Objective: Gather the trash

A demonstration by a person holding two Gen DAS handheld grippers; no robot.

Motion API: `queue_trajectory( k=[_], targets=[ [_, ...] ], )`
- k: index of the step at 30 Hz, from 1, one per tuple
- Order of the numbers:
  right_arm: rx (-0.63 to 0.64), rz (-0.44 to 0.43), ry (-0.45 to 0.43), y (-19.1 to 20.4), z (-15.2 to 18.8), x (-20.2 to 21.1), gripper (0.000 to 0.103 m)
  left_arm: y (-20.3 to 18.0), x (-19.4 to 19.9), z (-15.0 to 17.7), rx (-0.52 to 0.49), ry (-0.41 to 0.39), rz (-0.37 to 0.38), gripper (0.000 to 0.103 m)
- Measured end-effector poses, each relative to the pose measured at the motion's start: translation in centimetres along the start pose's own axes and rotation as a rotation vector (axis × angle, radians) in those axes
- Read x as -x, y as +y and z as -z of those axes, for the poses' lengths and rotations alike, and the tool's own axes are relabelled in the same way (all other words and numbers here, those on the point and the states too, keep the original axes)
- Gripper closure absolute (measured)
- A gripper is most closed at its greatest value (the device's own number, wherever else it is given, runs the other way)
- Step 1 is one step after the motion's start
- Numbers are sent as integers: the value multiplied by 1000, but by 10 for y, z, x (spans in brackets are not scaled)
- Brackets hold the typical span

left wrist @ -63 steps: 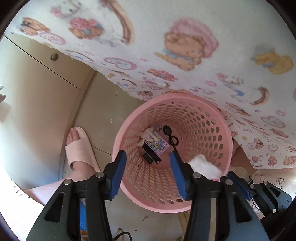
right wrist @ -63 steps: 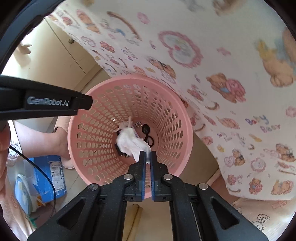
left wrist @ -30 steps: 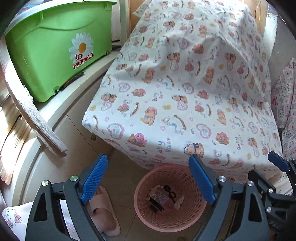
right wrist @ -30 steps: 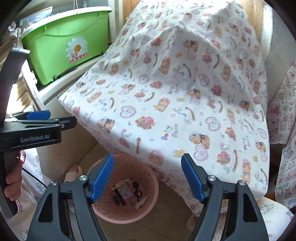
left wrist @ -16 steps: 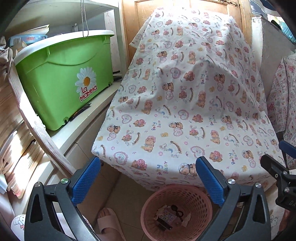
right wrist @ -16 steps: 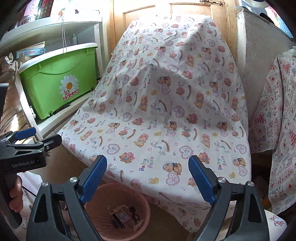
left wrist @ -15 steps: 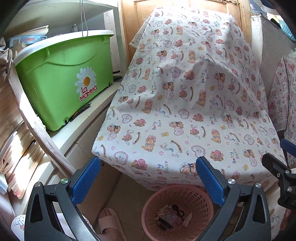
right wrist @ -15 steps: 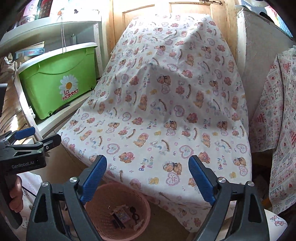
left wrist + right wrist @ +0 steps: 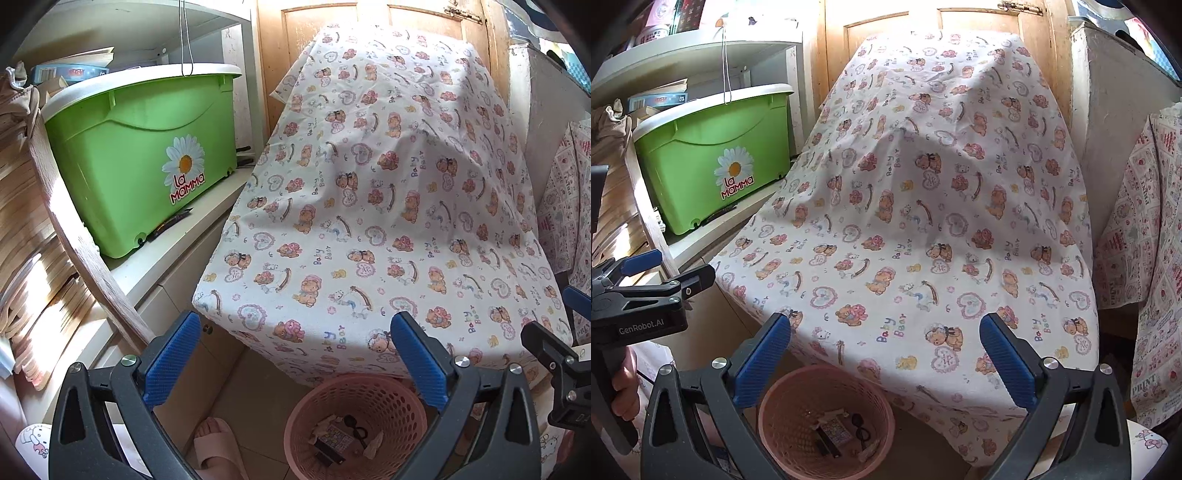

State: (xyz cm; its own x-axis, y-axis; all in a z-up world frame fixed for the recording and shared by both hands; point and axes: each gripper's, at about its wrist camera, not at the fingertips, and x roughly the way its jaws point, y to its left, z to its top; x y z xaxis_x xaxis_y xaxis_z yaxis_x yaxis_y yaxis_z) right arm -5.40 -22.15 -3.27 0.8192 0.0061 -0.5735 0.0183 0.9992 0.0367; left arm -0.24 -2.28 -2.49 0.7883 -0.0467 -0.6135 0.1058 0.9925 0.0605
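Observation:
A pink perforated basket (image 9: 391, 402) stands on the floor below the table's front edge; it also shows in the right wrist view (image 9: 790, 398). Inside lie a white tissue (image 9: 373, 449), a small colourful packet (image 9: 334, 440) and a black cord (image 9: 355, 432). My left gripper (image 9: 295, 365) is wide open and empty, high above the basket. My right gripper (image 9: 884, 363) is wide open and empty, also high above it. The teddy-bear cloth (image 9: 388, 221) covers the table and its top is bare.
A green La Mamma bin (image 9: 140, 162) stands on the white counter at left, with stacked books (image 9: 26, 229) beside it. A foot in a pink slipper (image 9: 218, 446) is by the basket. Another printed cloth (image 9: 1145, 229) hangs at right. A wooden door (image 9: 923, 18) is behind.
The right gripper opened and let the white tissue fall into the basket. Both grippers rose and pulled back from the basket, and now barely move.

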Motion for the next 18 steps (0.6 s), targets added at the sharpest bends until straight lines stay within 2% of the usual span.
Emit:
queue_trajectory(
  k=[9,18],
  targets=[
    [-23,2,7,-5,1,-2,0,0,4,0,-4,-25,-8,1],
    [-27,5,10,-7,1,-3,0,1,4,1,4,-18,5,1]
  ],
)
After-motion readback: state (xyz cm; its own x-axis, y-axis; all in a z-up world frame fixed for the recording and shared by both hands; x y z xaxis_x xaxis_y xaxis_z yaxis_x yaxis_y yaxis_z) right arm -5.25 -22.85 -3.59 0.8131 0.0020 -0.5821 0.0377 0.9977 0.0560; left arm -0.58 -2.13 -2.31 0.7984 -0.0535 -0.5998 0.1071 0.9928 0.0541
